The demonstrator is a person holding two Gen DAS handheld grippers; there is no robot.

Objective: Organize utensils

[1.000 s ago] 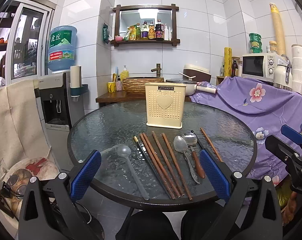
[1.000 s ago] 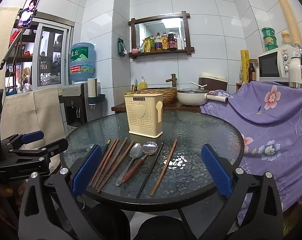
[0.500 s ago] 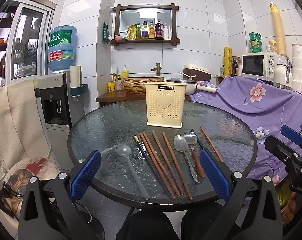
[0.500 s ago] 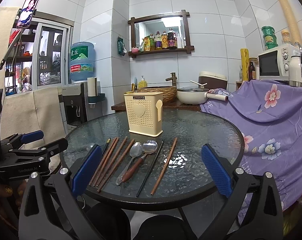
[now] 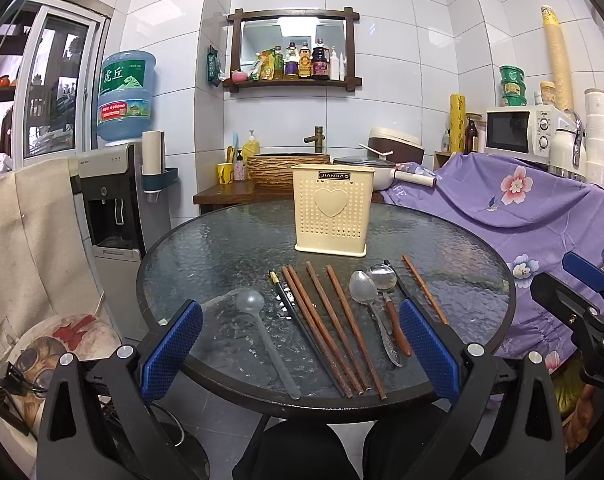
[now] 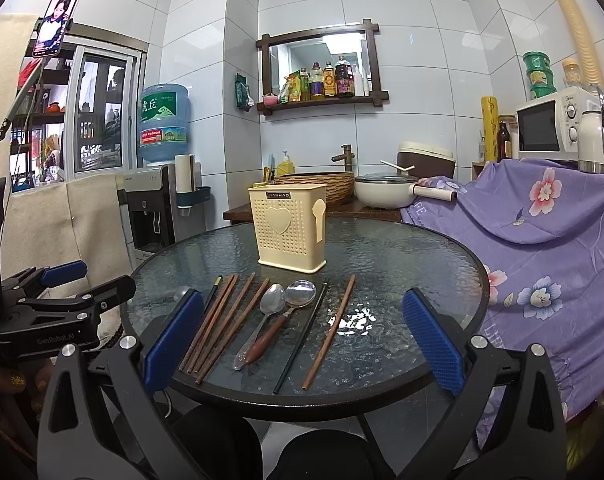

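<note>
A cream perforated utensil holder [image 5: 330, 209] [image 6: 288, 231] stands upright on the round glass table [image 5: 222, 256] [image 6: 401, 256]. In front of it lie several brown chopsticks [image 5: 333, 328] [image 6: 230, 320], a black chopstick [image 6: 302, 340], a metal spoon [image 5: 361, 292] [image 6: 272, 300], a wooden-handled spoon [image 5: 383, 278] [image 6: 300, 294] and a clear plastic ladle [image 5: 262, 328]. My left gripper [image 5: 302, 352] is open and empty at the table's near edge. My right gripper [image 6: 298, 344] is open and empty, also at the near edge.
A water dispenser [image 5: 118, 208] stands left of the table. A purple floral cloth [image 5: 521, 208] covers furniture on the right, with a microwave [image 5: 517, 130] behind. A wooden counter with a basin [image 5: 288, 168] and pot [image 6: 385, 194] is behind the table.
</note>
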